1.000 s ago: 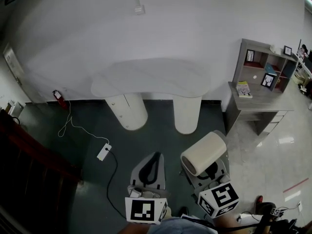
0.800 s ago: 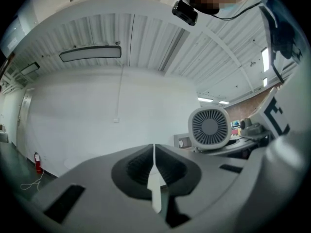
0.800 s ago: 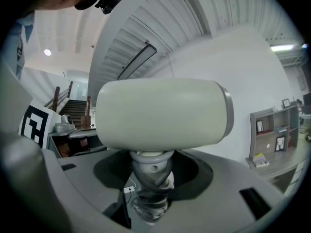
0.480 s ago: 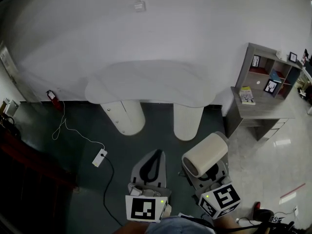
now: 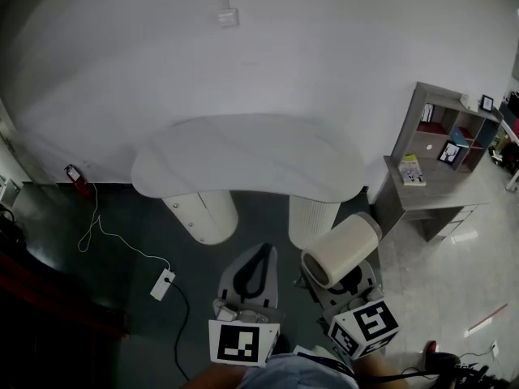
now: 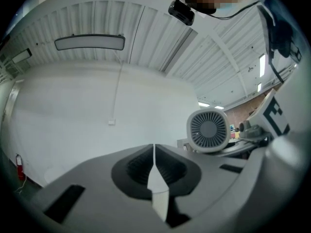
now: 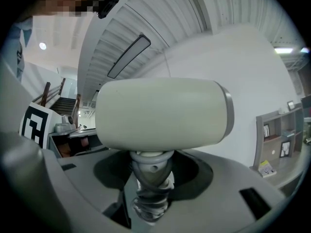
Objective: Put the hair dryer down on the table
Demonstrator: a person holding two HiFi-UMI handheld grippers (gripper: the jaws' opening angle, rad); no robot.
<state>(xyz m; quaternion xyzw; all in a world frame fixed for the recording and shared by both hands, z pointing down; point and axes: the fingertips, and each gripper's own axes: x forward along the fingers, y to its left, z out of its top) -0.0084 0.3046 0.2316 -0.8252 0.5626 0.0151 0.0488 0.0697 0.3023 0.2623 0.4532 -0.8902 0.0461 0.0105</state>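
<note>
The right gripper [image 7: 151,191] clamps the cord-wound handle of the cream hair dryer [image 7: 160,113], whose barrel lies crosswise above the jaws, lower right of centre in the head view. Just left, the left gripper [image 6: 154,171] is pressed together on nothing. Beyond both, at frame centre, stands the white table [image 5: 243,156].

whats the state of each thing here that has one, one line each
hair dryer: held in the air by its handle
right gripper: shut on the hair dryer's handle
left gripper: shut, nothing between its jaws
table: hair dryer not yet on it
power strip: lying flat on the floor
</note>
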